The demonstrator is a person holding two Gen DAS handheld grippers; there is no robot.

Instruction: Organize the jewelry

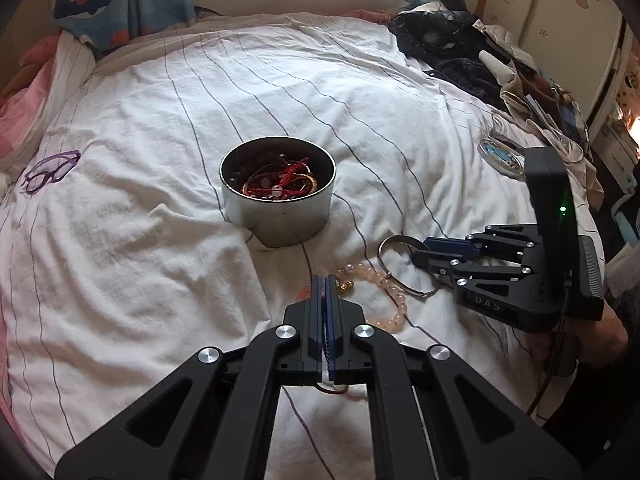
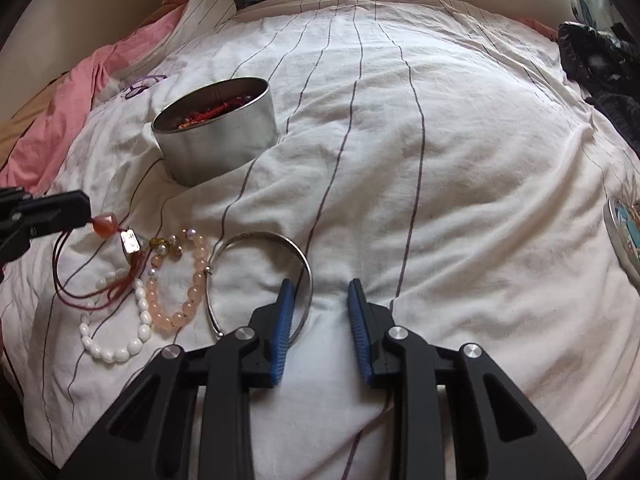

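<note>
A: Left gripper [image 1: 325, 280] — pads pressed together. The right wrist view shows it clamped on the red cord pendant [image 2: 106, 226], just above the orange bead; cord loop and tag trail onto the sheet.

B: Right gripper [image 2: 318, 296]?

A: Jaws apart, nothing between them. Its left pad sits inside the silver bangle [image 2: 260, 284] at about 10 o'clock from the tips, near the rim; contact unclear.

B: Handling?

A: Bangle likely stiff, thin, slick — I'd pinch across the wire at the near arc, since it may skate on the cloth. The pendant is light and floppy; the cord could snag the pink bead bracelet [image 2: 176, 280] beside it. The white bead bracelet [image 2: 116, 340] lies at 9 o'clock, probably elastic-strung, best pinched across one strand.

B: Destination?

A: Round metal tin [image 2: 218, 136] at 11 o'clock, already holding red cords and beads. It is pressed into the bedding and tilted in this view.

B: Surface, room?

A: White striped bedsheet [image 2: 440, 160], soft, wrinkled, giving under load. Pink bedding at 10 o'clock, dark clothes pile [image 1: 452, 44] at 1 o'clock, purple glasses [image 1: 50, 170] at the left wrist view's 9 o'clock.
</note>
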